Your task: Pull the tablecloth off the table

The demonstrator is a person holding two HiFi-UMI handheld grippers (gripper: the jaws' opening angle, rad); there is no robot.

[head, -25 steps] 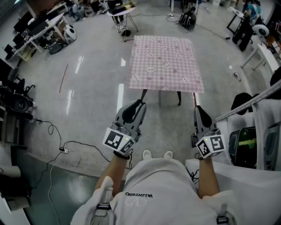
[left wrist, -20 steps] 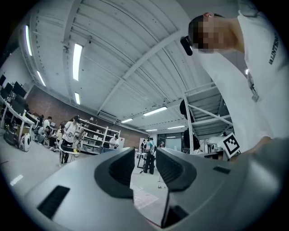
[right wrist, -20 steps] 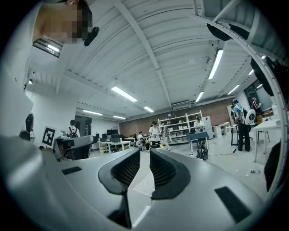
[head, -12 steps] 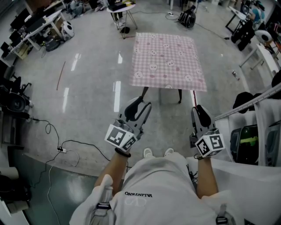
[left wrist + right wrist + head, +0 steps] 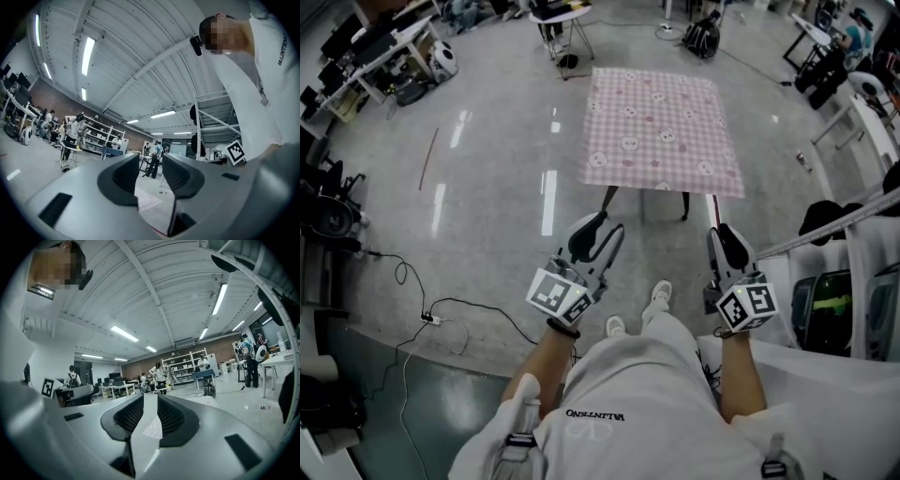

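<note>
Tablecloth, pink checked fabric with small white faces [image 5: 663, 117], lies flat over a dark-legged table [image 5: 607, 200], well ahead. Nearest: white shoe [image 5: 659, 292]. Left gripper [image 5: 600, 225] jaws apart, holding nothing; right gripper [image 5: 724, 232] jaws narrowly apart, also holding nothing. Glossy grey floor [image 5: 487, 187] separates grippers from table; white desks [image 5: 384, 52] far left.

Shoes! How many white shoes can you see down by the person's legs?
2. One white shoe sits ahead, nearer the pink tablecloth. The other sits farther back, its heel hidden by the white shirt. Far-off people are too small to tell.
</note>
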